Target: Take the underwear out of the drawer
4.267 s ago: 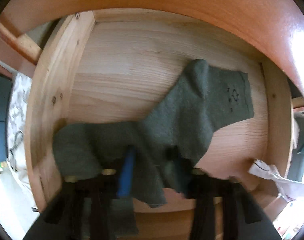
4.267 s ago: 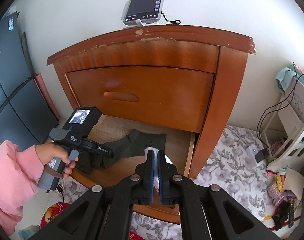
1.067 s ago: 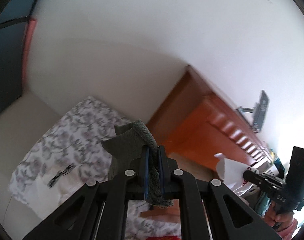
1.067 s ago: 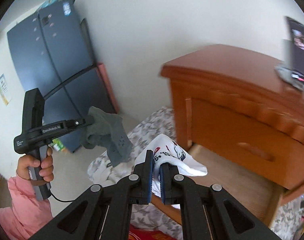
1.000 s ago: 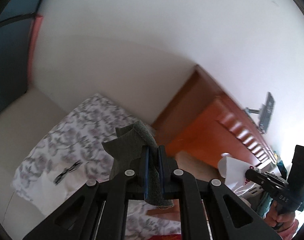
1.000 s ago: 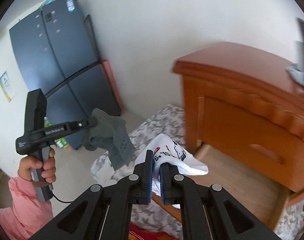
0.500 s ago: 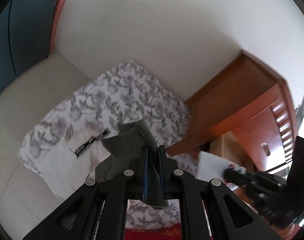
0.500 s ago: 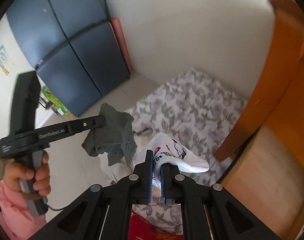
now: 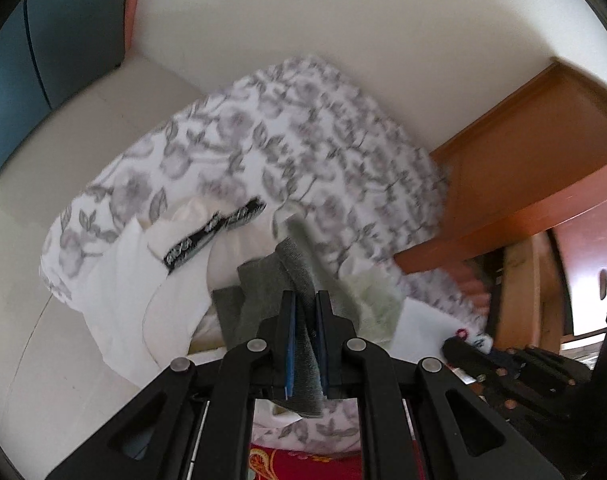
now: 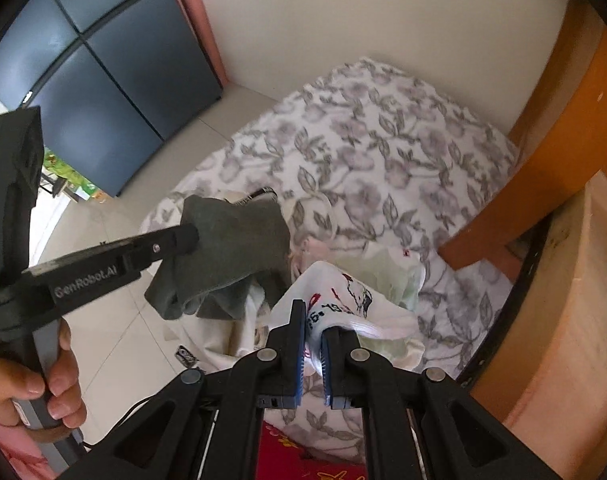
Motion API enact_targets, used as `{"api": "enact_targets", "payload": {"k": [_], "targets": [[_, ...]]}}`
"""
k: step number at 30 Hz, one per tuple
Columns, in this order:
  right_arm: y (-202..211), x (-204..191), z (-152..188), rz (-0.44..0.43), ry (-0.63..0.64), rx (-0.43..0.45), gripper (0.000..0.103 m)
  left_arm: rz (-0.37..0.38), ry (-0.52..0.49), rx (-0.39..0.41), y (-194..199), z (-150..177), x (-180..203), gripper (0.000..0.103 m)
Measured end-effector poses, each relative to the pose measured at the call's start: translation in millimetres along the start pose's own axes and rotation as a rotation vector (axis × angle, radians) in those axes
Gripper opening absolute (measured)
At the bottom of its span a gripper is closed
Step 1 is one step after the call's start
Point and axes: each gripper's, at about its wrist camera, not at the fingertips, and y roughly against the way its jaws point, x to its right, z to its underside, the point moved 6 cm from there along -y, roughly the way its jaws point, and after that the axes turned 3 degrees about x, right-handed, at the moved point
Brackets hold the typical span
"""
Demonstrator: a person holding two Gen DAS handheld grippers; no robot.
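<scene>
My left gripper [image 9: 304,300] is shut on a dark grey-green garment [image 9: 271,280] and points steeply down at a pile of clothes on a floral sheet [image 9: 303,128]. From the right wrist, the left gripper [image 10: 191,238] holds that garment [image 10: 231,248] just above the pile, with a hand [image 10: 43,384] on its grip. My right gripper [image 10: 312,320] is shut on a white garment [image 10: 343,296] with a red and black print, low over the same pile. The open wooden drawer [image 10: 563,320] is at the right edge.
The pile holds white garments with a black waistband [image 9: 211,236] and a pale green piece [image 10: 399,276]. The orange-brown nightstand [image 9: 523,168] stands right of the sheet. A dark cabinet [image 10: 115,92] is against the wall at left. Pale floor tiles [image 9: 43,320] lie left of the sheet.
Both grippers have come down from in front of the nightstand toward the floral sheet, tilting downward, each still holding its garment. The clothes pile has come into close view.
</scene>
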Motion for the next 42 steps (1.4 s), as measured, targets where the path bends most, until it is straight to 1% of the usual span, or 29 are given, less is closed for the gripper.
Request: {"api": "enact_targets", "payload": {"k": [1,2,3,4,5,6,8,9,10,11,12,13,14,15,17,18,19,21,23,25,27,30,35,38,40,42], "targets": [[-3.7,2.3,0.6,0.004,-0.002,-0.010,0.009,-0.005,0.005,-0.018,-4.5,2.4,-2.1,0.011],[-4.4,3.1,1.3,0.006,-0.004,-0.013,0.009,-0.007,0.008,-0.027,-6.3,3.6,-3.2,0.018],[-5.0,4.8,1.5,0.010,-0.006,-0.016,0.011,-0.010,0.011,-0.033,-7.4,4.8,-4.5,0.032],[-5.6,6.6,1.4,0.013,-0.008,-0.019,0.016,-0.018,0.014,-0.033,-7.2,5.4,-6.1,0.040],[-5.6,8.3,1.2,0.014,-0.012,-0.020,0.018,-0.023,0.015,-0.029,-6.2,5.3,-6.7,0.048],[-4.9,9.4,1.2,0.013,-0.014,-0.020,0.021,-0.026,0.013,-0.020,-4.2,4.6,-7.4,0.048],[-3.4,11.0,1.3,0.011,-0.015,-0.019,0.022,-0.033,0.010,-0.009,1.3,3.5,-8.4,0.048],[-2.6,11.1,1.4,0.010,-0.014,-0.020,0.022,-0.036,0.009,-0.001,3.7,2.3,-8.4,0.051],[-1.7,10.9,1.5,0.008,-0.015,-0.021,0.022,-0.040,0.009,0.006,6.3,1.6,-8.7,0.053],[-0.1,10.0,1.3,0.002,-0.014,-0.020,0.024,-0.047,0.012,0.014,8.5,0.6,-9.2,0.063],[1.5,8.9,0.8,0.000,-0.012,-0.018,0.034,-0.055,0.017,0.026,11.7,-0.3,-10.2,0.072],[4.2,6.9,0.4,-0.001,-0.005,-0.012,0.051,-0.062,0.024,0.035,14.4,-1.0,-11.4,0.075],[6.3,4.9,0.0,0.002,0.004,-0.005,0.059,-0.076,0.034,0.045,17.4,-1.5,-13.7,0.077],[9.2,2.5,-0.3,0.006,0.018,0.004,0.063,-0.085,0.043,0.053,19.2,-1.7,-15.6,0.077],[15.9,-2.9,-0.4,0.014,0.050,0.017,0.063,-0.104,0.062,0.074,24.6,-2.2,-20.1,0.078],[19.2,-4.7,-0.3,0.017,0.059,0.023,0.065,-0.114,0.069,0.085,27.7,-2.4,-22.0,0.081],[23.1,-6.3,-0.2,0.020,0.067,0.031,0.068,-0.126,0.071,0.097,31.4,-2.7,-23.8,0.084],[31.2,-8.7,-0.2,0.024,0.079,0.048,0.073,-0.148,0.064,0.130,39.6,-3.5,-25.6,0.091],[41.0,-10.2,-0.6,0.019,0.080,0.069,0.080,-0.160,0.061,0.162,47.4,-4.6,-26.4,0.094],[51.7,-11.4,-1.7,0.018,0.082,0.097,0.092,-0.177,0.060,0.190,55.4,-5.8,-26.2,0.099],[62.9,-11.9,-2.3,0.028,0.089,0.128,0.103,-0.198,0.061,0.225,63.6,-7.4,-25.0,0.100],[77.5,-10.8,-2.7,0.041,0.088,0.162,0.103,-0.225,0.046,0.239,71.4,-6.5,-20.7,0.100],[106.6,-2.2,3.7,0.049,0.071,0.214,0.103,-0.225,0.035,0.259,82.5,0.3,-10.6,0.100],[125.2,8.7,15.9,0.052,0.066,0.242,0.103,-0.224,-0.004,0.285,90.0,5.6,3.2,0.100],[136.9,20.1,27.3,0.052,0.047,0.260,0.103,-0.227,-0.040,0.319,96.7,9.5,15.6,0.100],[148.0,31.1,39.5,0.060,0.022,0.279,0.103,-0.211,-0.069,0.350,103.1,13.7,29.2,0.100]]}}
